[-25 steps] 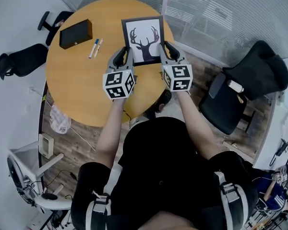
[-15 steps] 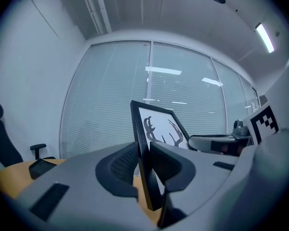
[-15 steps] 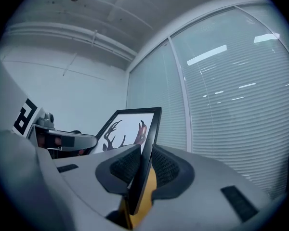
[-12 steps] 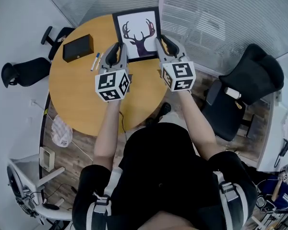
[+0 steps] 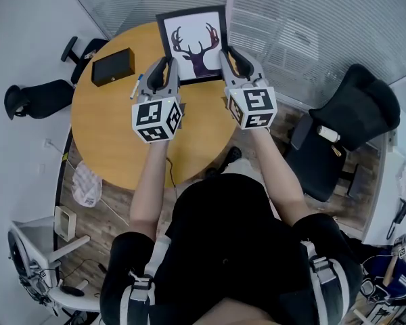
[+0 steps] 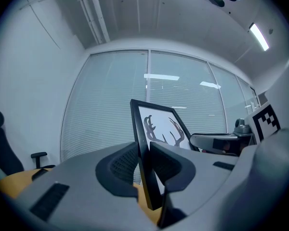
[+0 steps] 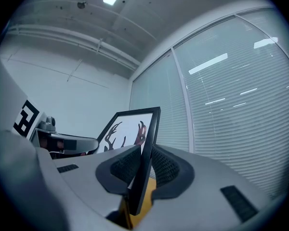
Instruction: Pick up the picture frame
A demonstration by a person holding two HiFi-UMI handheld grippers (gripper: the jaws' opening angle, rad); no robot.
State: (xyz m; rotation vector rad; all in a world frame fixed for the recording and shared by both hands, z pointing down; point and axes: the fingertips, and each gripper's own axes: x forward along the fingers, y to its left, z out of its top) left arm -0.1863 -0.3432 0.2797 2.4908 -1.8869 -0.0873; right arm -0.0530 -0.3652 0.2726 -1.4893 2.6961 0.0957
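Picture frame [image 5: 197, 42] in the tight grip of left tongs [image 5: 164, 70] and right tongs [image 5: 233, 61]

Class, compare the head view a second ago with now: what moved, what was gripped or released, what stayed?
The left gripper and right gripper have raised the picture frame above the table, toward the camera. Their jaws stayed clamped on its side edges; nothing was released. The black box and pens stayed on the table.
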